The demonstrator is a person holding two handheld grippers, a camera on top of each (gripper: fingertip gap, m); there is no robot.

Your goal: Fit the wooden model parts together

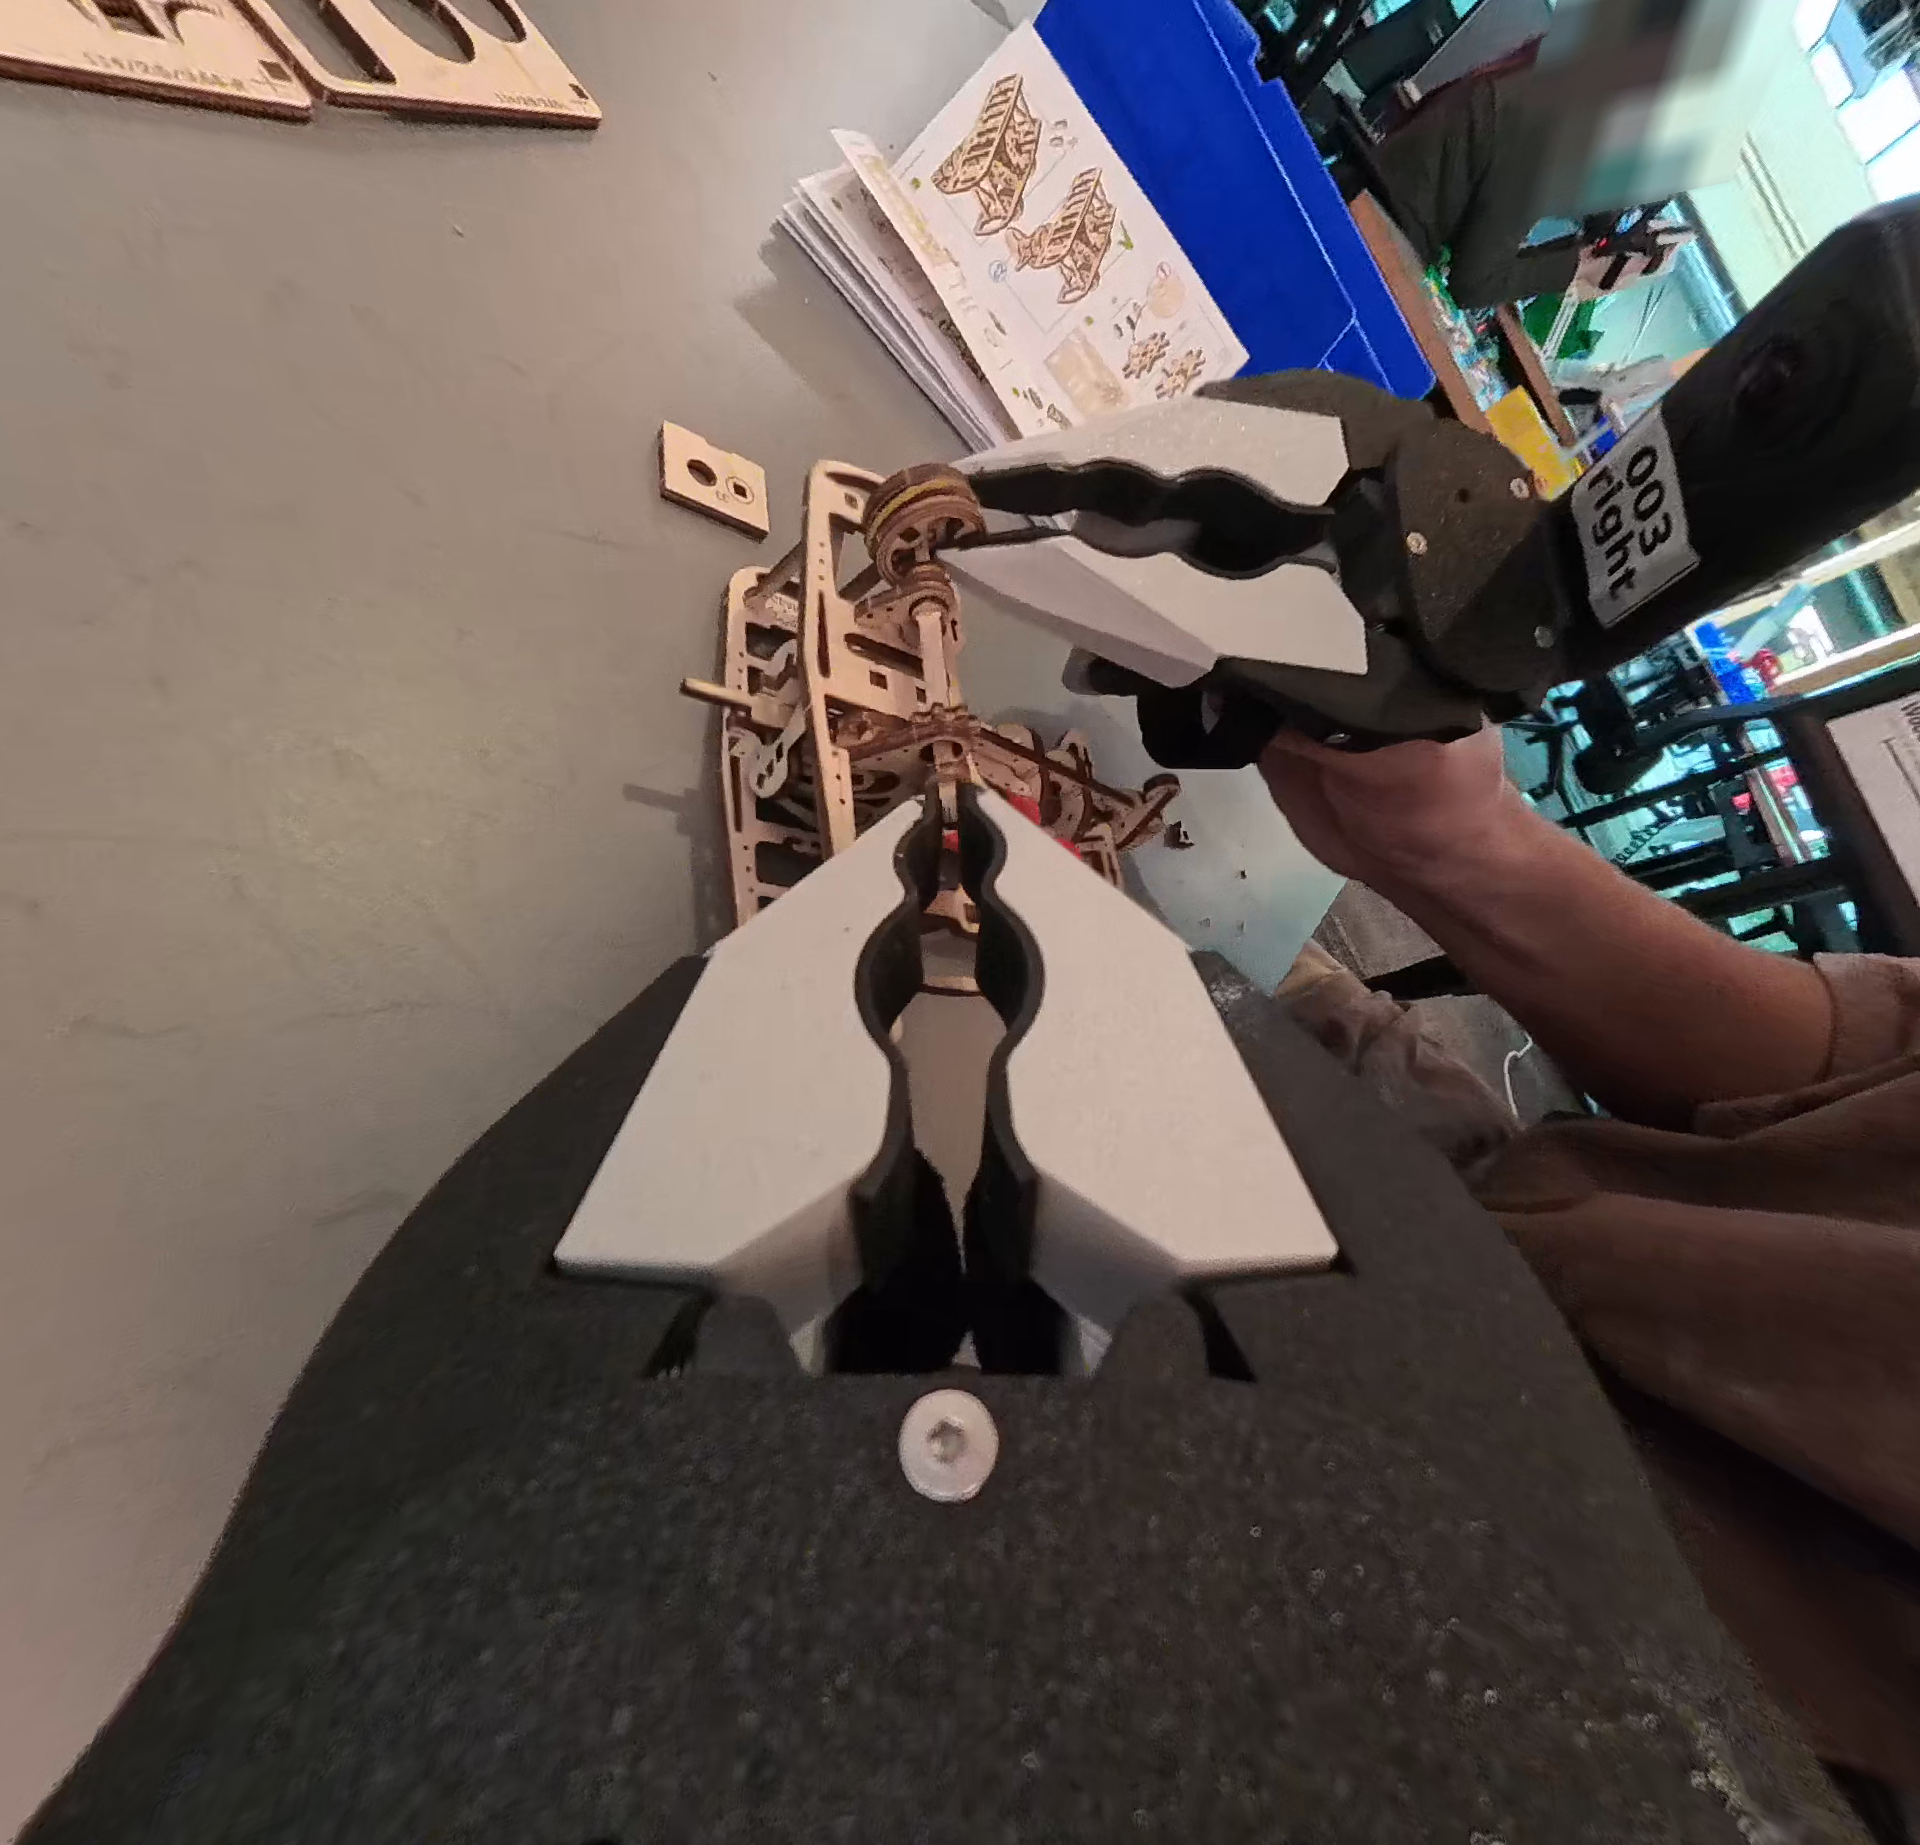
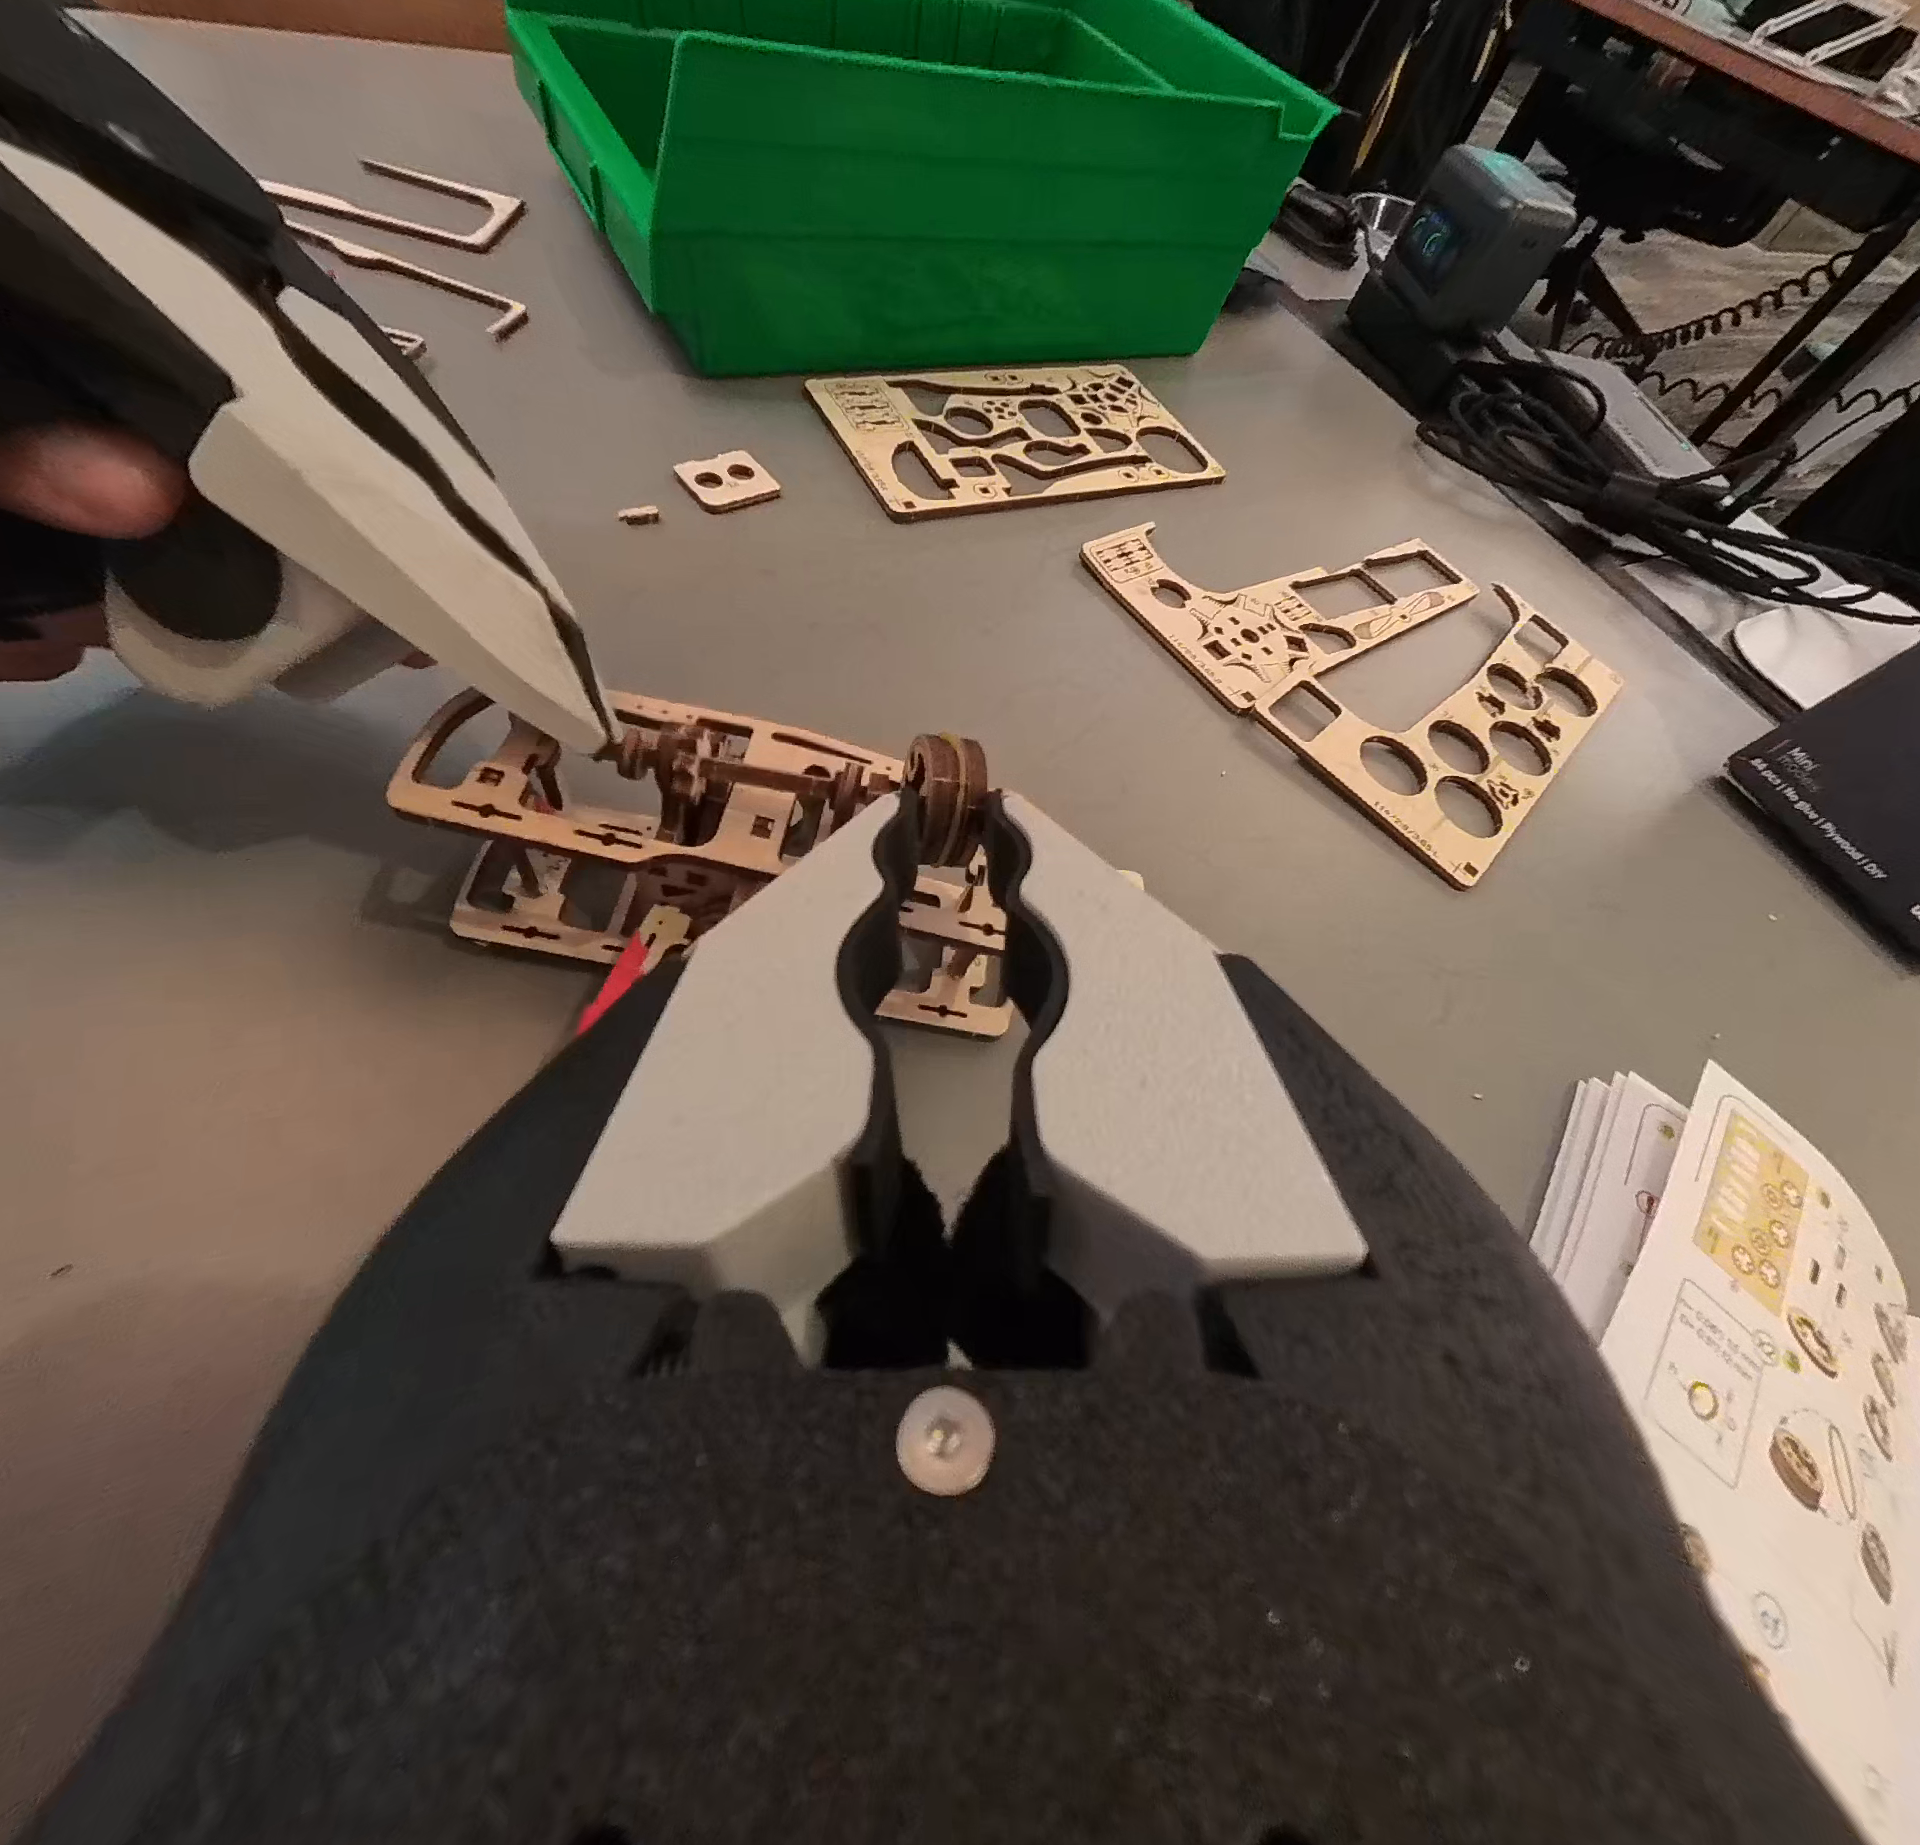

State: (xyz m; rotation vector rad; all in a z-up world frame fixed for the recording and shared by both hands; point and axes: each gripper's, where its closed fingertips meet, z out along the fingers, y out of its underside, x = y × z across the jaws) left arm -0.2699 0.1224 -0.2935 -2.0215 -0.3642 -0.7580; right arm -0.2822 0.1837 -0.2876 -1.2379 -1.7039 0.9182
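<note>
My right tool pinches the wooden wheel at its axle's end; my left tool clamps the model on the desk. Pushing off-axis could snap the axle or tip the frame.

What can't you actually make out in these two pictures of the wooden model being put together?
- Left wrist view: the left hand-held gripper hides what its tips pinch on the wooden model.
- Right wrist view: the right hand-held gripper covers the lower half of the wheel and where it joins.
- Right wrist view: the model's underside is hidden against the table.
- Left wrist view: a mosaic patch covers the background person.
- Both views: the instruction booklet is cut off or partly covered.
</note>
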